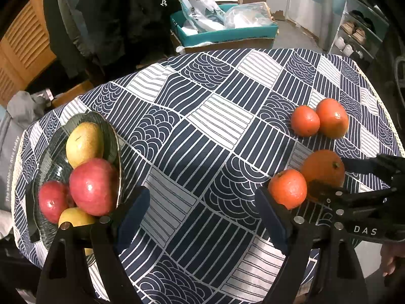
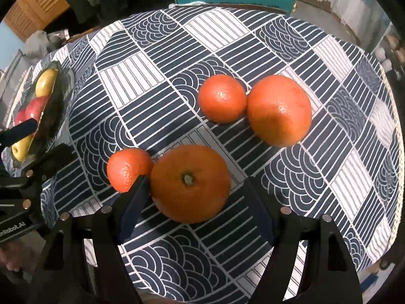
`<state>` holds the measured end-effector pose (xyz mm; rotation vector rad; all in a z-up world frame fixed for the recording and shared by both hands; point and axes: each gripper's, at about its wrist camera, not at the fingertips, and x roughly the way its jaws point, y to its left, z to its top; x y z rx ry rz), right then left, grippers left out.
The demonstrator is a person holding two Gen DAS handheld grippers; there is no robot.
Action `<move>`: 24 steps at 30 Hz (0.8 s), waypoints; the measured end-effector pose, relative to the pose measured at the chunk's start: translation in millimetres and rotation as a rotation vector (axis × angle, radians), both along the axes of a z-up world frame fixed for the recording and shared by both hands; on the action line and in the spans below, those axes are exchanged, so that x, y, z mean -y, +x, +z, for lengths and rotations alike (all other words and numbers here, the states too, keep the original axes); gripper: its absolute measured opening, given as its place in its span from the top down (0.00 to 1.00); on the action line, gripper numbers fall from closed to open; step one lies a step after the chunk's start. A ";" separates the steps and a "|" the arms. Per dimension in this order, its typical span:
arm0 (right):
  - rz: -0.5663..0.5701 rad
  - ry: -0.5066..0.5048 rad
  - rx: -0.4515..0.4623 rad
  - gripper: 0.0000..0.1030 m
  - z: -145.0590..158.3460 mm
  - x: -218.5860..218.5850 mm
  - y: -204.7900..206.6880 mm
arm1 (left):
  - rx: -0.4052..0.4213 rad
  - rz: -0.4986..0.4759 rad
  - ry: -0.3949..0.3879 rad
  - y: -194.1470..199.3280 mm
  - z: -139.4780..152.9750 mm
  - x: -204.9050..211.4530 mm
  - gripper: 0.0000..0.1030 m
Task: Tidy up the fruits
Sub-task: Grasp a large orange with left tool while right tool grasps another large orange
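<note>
Four orange citrus fruits lie on the patterned tablecloth. My right gripper points down over the big orange, one finger on each side. Its left pad is at the orange's side, and a gap shows at the right pad. A small mandarin touches that orange on the left. Another mandarin and a second orange lie farther back. My left gripper is open over bare cloth, nothing between its fingers. A glass dish at the left holds red apples and yellow fruit.
The round table's edge curves close on the right. Behind the table stand a teal box with plastic bags, dark hanging clothes and a shoe rack. A grey garment lies beside the dish.
</note>
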<state>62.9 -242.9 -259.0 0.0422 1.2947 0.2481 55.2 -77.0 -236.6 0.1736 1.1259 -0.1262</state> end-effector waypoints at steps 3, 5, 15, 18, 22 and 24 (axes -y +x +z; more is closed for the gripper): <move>0.002 0.023 -0.005 0.37 1.4 -0.1 -1.1 | 0.000 -0.010 0.005 -0.1 0.0 4.1 0.16; 0.013 0.006 -0.001 0.38 2.2 -2.6 -2.0 | 0.003 -0.020 0.004 -1.2 0.8 7.2 0.16; -0.056 -0.061 0.050 0.38 17.5 24.1 -4.6 | -0.003 -0.078 -0.045 -3.2 2.7 25.4 0.16; -0.079 -0.066 0.056 0.38 18.8 32.6 -3.1 | -0.010 -0.098 -0.075 -3.4 2.1 33.1 0.16; -0.101 -0.082 0.063 0.38 16.7 40.1 -3.5 | -0.024 -0.128 -0.070 -2.4 -3.9 46.9 0.16; -0.105 -0.088 0.055 0.38 12.2 42.3 -3.9 | -0.040 -0.144 -0.070 -1.7 -9.5 53.7 0.16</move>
